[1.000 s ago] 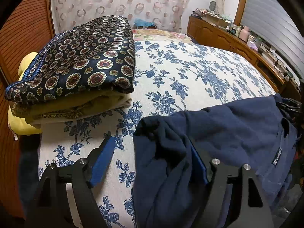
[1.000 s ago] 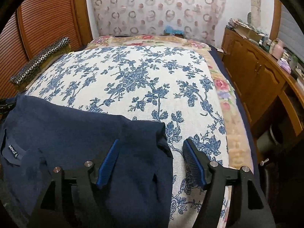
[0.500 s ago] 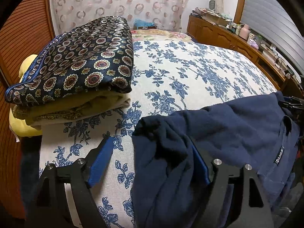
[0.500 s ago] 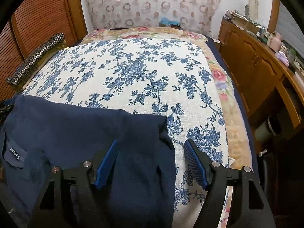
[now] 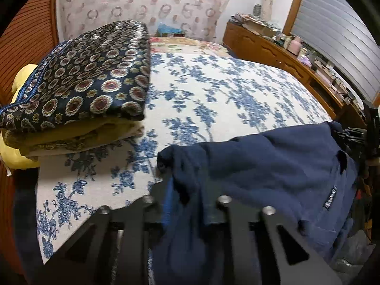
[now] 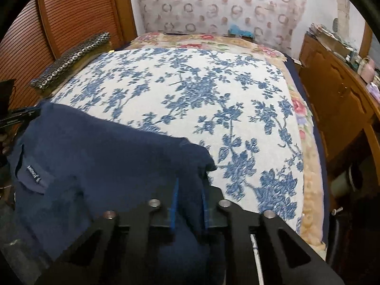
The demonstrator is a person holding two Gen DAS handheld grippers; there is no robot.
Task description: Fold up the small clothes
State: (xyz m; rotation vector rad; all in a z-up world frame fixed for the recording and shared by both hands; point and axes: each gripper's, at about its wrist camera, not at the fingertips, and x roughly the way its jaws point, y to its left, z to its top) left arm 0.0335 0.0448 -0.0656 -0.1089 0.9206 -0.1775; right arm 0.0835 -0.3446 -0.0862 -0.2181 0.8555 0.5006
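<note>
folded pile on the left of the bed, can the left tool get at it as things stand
Probably not yet: the left tool is shut on the navy garment. The way to the folded pile looks open across bare bedspread.

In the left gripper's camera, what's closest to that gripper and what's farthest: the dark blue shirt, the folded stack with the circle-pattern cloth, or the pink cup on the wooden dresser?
1. Dark blue shirt, pinched in the left gripper.
2. Folded stack, ahead on the left.
3. Pink cup, far right on the dresser.
</note>
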